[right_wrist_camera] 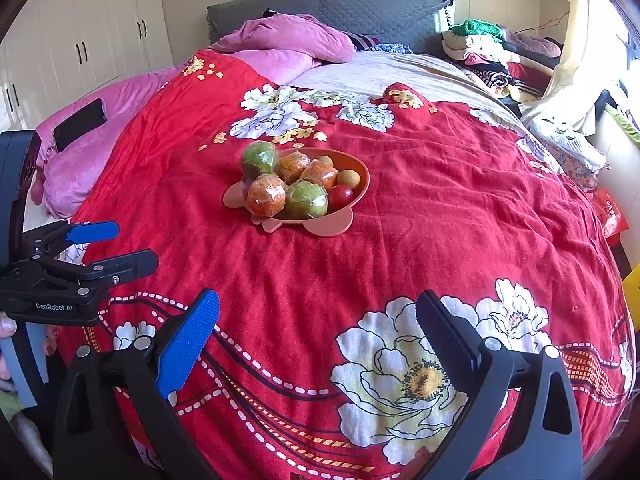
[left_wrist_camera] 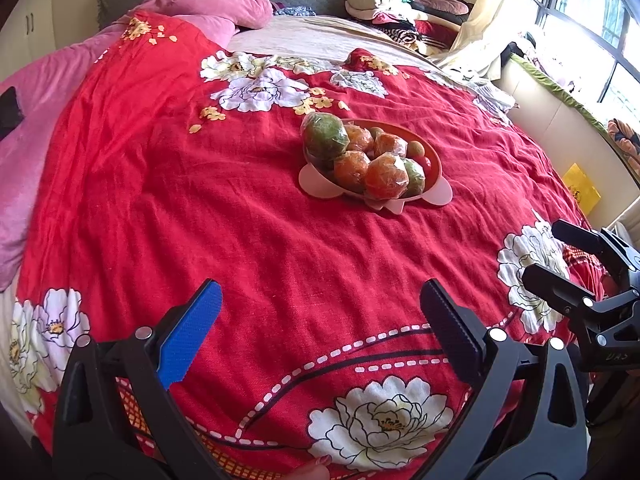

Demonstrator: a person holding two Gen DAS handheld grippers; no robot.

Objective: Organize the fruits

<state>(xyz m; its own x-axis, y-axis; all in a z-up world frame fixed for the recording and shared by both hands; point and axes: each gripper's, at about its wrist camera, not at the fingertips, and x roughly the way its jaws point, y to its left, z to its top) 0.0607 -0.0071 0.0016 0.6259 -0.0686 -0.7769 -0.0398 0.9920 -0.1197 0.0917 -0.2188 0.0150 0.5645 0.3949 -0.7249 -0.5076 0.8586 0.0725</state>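
2 grippers, both empty: your left gripper [left_wrist_camera: 320, 344] has its jaws spread wide over the near edge of the bed [left_wrist_camera: 248, 216], and your right gripper [right_wrist_camera: 318, 340] is spread just as wide, also at the near edge, to the right of the left one. Neither touches anything. Pink bowl [right_wrist_camera: 344, 224] sits mid-bed on the red floral cover, well apart from both claws, toward the headboard side. It's heaped: 3 orange fruits in cling wrap, e.g. the front one [right_wrist_camera: 266, 196], 2 wrapped green ones [right_wrist_camera: 306, 199] and [right_wrist_camera: 259, 158], plus small loose pieces at the bowl's right rim, a red one [right_wrist_camera: 341, 196] and a tan one [right_wrist_camera: 348, 178]; a third small piece behind is too hidden to call. Handling guess: wrapped fruit is round, firm, moderately heavy, and the film will be slick, so clamp across the widest part, not near the top. Top green one looks perched and could roll if nudged. Small ones are light and may bruise, so grip gently. Soft bedding means the bowl can tip if you press on the rim.
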